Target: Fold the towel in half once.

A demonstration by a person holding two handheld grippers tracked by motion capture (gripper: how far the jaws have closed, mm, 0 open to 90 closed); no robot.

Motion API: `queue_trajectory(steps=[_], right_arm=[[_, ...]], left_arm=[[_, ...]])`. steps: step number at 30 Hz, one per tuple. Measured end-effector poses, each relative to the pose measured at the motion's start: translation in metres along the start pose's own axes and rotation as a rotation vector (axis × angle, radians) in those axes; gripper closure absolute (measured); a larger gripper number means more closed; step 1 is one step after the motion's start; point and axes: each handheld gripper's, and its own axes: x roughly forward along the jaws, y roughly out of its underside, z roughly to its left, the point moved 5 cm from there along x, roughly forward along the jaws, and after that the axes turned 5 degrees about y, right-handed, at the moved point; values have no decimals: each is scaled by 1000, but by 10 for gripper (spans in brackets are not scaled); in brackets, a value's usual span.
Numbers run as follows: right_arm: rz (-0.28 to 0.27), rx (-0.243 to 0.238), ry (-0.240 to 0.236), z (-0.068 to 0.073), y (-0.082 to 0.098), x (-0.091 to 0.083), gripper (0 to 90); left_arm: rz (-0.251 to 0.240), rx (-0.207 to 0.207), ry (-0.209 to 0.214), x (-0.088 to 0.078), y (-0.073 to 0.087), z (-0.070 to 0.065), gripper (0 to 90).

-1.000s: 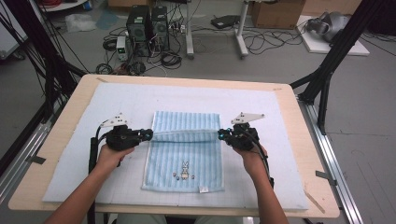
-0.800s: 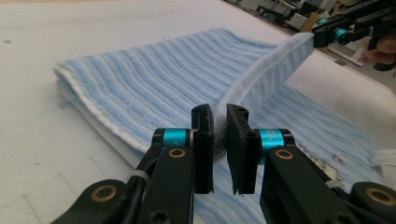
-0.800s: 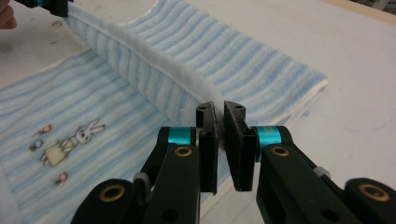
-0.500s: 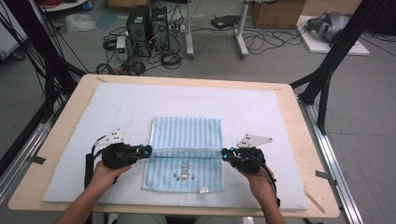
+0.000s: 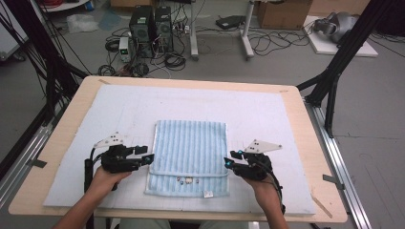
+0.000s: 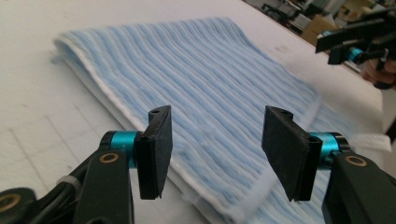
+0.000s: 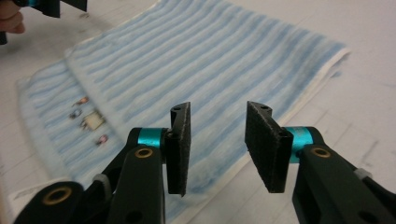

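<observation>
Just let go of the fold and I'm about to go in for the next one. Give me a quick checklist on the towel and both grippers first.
1. Left gripper released: ok, jaws have just been opening, nothing pinched between them.
2. Right gripper released: ok, jaws have just been opening, pads apart over the towel's edge.
3. Towel lying flat on the white mat: ok.
4. Folded flap square with the layer below: ok, though a strip of the lower layer shows at the near edge.
5. Label tucked in: not ok, it sticks out at the near edge.
</observation>
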Motion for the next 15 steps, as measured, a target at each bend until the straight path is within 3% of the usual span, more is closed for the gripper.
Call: queue_trajectory(steps=[11, 15], right_arm=[[75, 62, 163, -29, -9, 40, 608], [90, 93, 201, -42, -15, 54, 593]], left_arm=[[-17, -82, -171, 24, -18, 49, 437], [23, -100, -214, 40, -24, 65, 440]])
